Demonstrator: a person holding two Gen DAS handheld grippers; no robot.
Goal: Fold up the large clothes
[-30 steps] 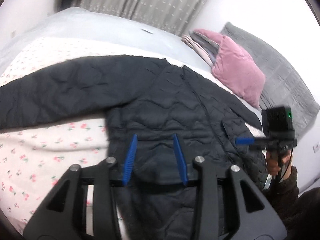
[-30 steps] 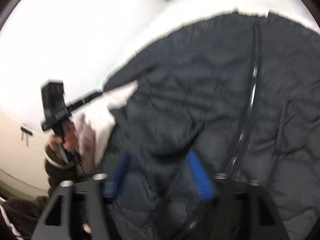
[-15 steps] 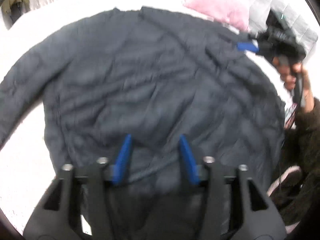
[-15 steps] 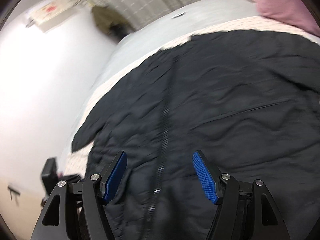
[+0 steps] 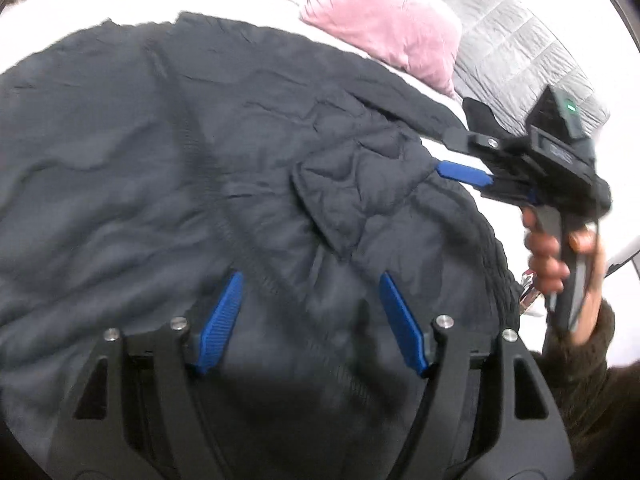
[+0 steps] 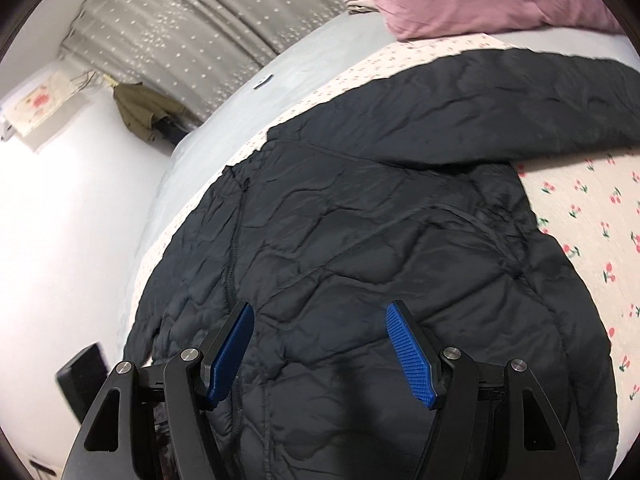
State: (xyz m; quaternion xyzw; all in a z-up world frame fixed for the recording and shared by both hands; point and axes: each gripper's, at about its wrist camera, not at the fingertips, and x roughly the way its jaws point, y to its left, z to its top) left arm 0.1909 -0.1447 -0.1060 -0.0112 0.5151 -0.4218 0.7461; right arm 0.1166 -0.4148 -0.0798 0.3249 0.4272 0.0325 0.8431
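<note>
Jacket (image 6: 380, 260) spread flat on bed (image 6: 592, 208), ready for folding; left gripper (image 5: 310, 292) jaws just widened, empty; right gripper (image 6: 320, 334) agape over hem, gripping nothing.

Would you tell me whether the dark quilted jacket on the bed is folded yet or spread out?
Mostly spread: the jacket lies flat on the floral sheet, one sleeve stretched out sideways.
</note>
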